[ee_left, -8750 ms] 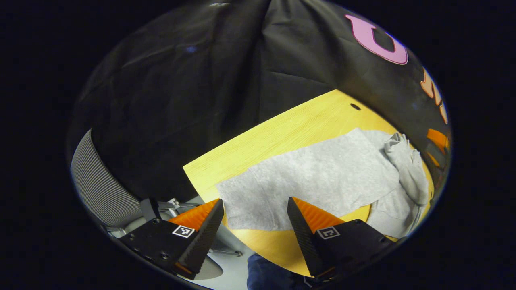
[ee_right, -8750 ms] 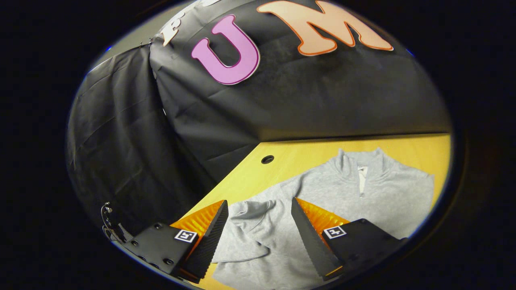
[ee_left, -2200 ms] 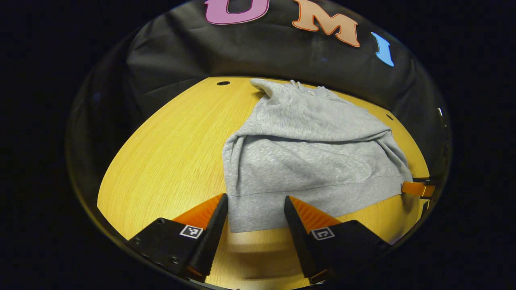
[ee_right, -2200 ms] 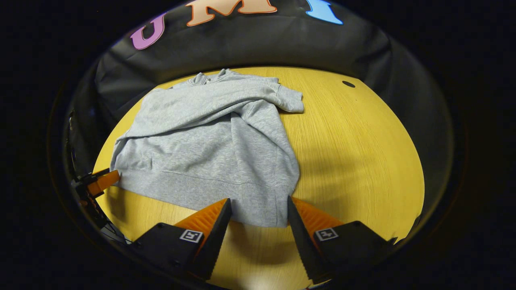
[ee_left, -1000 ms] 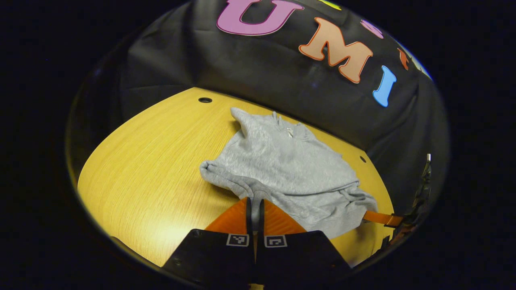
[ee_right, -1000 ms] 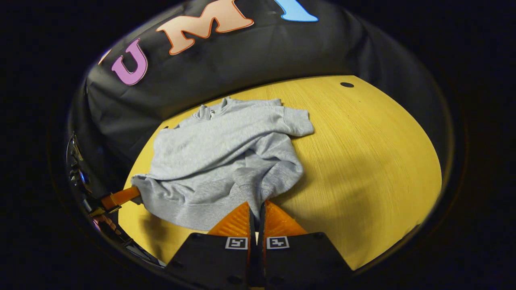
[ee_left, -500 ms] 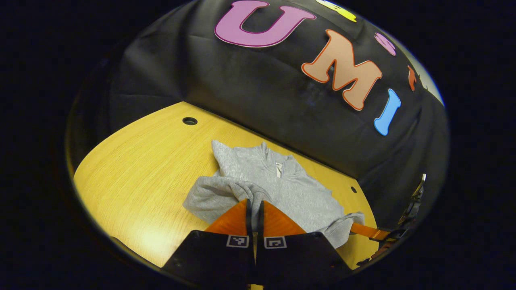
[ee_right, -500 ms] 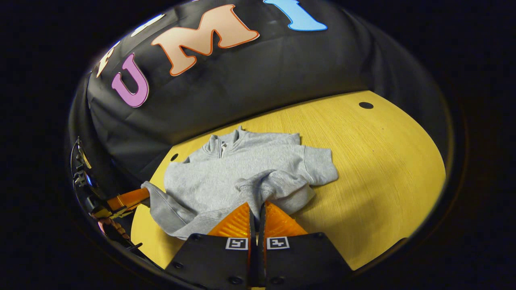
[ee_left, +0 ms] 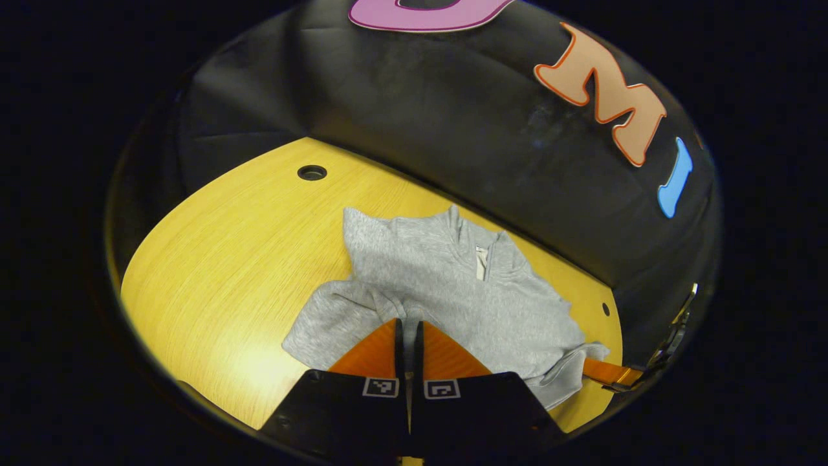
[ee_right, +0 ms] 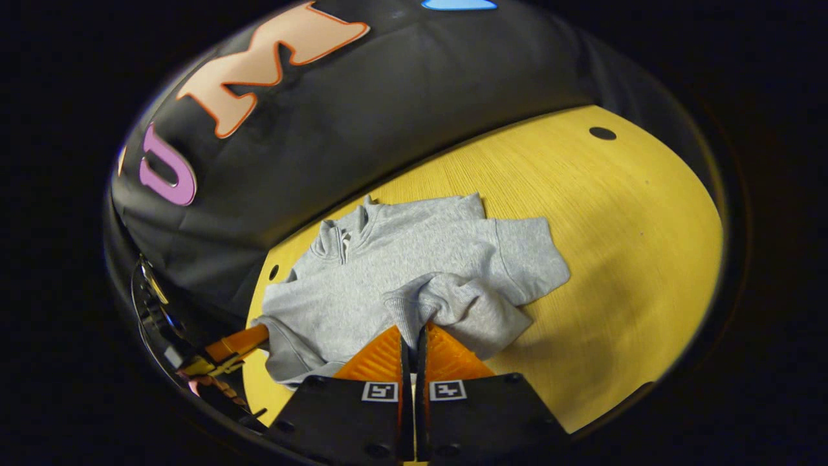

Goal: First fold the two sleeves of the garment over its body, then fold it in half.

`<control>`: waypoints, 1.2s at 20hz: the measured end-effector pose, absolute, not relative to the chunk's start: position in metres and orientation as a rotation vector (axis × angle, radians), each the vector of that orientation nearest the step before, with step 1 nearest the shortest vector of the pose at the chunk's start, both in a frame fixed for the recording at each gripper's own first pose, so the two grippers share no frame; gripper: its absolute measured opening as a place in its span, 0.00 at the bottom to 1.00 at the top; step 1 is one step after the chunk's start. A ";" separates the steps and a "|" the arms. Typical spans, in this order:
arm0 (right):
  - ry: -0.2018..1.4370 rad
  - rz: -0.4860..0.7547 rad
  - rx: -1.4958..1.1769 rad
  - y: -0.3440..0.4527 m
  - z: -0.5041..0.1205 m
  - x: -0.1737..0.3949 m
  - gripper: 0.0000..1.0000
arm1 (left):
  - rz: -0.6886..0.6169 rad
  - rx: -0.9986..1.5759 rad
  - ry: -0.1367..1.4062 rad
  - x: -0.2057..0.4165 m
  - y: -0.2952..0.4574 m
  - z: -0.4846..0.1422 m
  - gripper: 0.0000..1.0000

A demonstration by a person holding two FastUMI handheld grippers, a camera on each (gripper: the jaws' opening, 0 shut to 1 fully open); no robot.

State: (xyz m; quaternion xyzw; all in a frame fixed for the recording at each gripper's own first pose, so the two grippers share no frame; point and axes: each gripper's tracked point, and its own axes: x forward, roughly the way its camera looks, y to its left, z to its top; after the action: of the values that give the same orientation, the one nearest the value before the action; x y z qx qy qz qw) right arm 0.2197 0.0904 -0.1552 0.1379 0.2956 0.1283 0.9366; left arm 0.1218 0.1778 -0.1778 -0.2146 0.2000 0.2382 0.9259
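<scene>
Closest in, in the left gripper view, the left gripper (ee_left: pixel 406 333) has both fingers clamped tight on a fold of the sweater's (ee_left: pixel 446 285) hem, grey cloth pinched between them and bunched up just ahead of the tips. Same story in the right gripper view: the right gripper (ee_right: pixel 411 340) is closed on the other hem corner, fingers pressed together with a thin ridge of fabric caught between.

Off to the side in each view you catch the other gripper too — the right gripper's finger (ee_left: pixel 605 372) low at the right edge in the left gripper view, the left gripper's finger (ee_right: pixel 236 343) low at the left edge in the right gripper view, each touching the sweater's hem.

Moving out, the sweater lies on the yellow table (ee_left: pixel 220 259), lower part raised and doubled toward the chest, so the body looks short and heaped near the grippers. A sleeve cuff (ee_right: pixel 533 259) lies flat, sticking out past the side.

Its long axis runs from the grippers away toward the booth wall, and the collar (ee_right: pixel 339 233) with its short zip points to that far edge. Beyond, a round hole (ee_left: pixel 312 172) in the tabletop near the back.
</scene>
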 end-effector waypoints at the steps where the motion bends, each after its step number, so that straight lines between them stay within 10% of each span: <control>1: 0.597 0.266 0.268 0.087 -0.156 0.224 0.06 | 0.492 -0.420 0.418 0.125 0.179 -0.177 0.01; 6: 0.611 0.309 0.304 0.101 -0.143 0.225 0.25 | 0.514 -0.326 0.468 0.131 0.186 -0.170 0.18; 9: 0.563 0.325 0.352 0.117 -0.132 0.244 0.88 | 0.543 -0.317 0.448 0.139 0.197 -0.166 0.61; 11: 0.551 0.325 0.348 0.117 -0.124 0.246 0.92 | 0.571 -0.341 0.441 0.138 0.203 -0.164 0.91; 24: 0.306 0.322 0.220 0.116 -0.067 0.251 0.98 | 0.573 -0.165 0.156 0.146 0.218 -0.060 0.95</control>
State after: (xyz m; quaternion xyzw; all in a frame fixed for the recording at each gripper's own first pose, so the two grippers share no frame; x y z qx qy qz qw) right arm 0.2515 0.1159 -0.0668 0.1087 0.1513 0.1591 0.9695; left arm 0.1464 0.2185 -0.0595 -0.0811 0.0765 0.2818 0.9530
